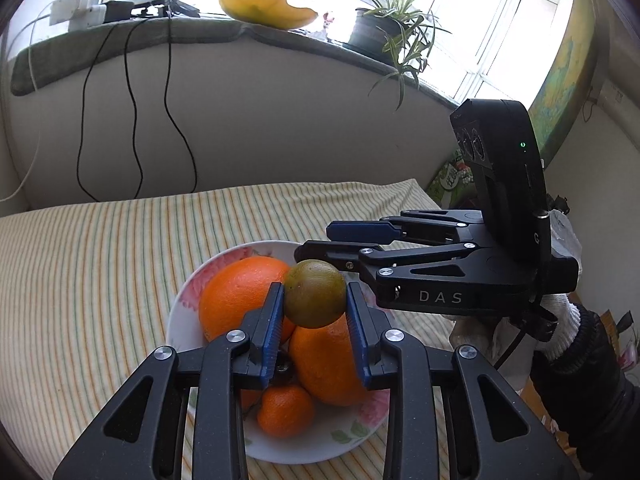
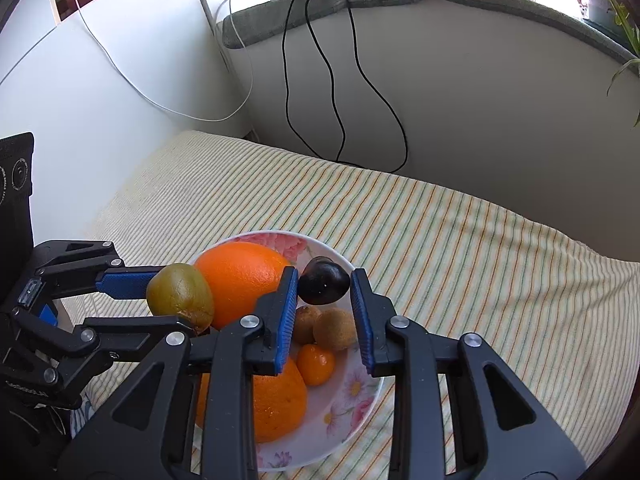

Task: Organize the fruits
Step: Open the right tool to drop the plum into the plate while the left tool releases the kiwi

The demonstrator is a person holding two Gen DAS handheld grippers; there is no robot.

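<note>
The flowered bowl [image 2: 362, 420] sits on a striped cloth [image 2: 460, 240] and holds two big oranges [image 2: 240, 276], a small orange [image 2: 316, 364] and two brown kiwis [image 2: 335, 329]. Just above the bowl, the left hand-held gripper [image 1: 315, 300] is clamped on a greenish kiwi [image 1: 314, 294]. The right hand-held gripper [image 2: 325, 284] hangs over the bowl's far side — its blue pads stand apart around a dark plum [image 2: 323, 283], a gap showing at the right pad; whether the left pad touches it is unclear.

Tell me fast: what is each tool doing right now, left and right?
Left tool: shut on the green fruit, above the bowl.
Right tool: open, with the dark fruit between its fingers, not clamped.
</note>
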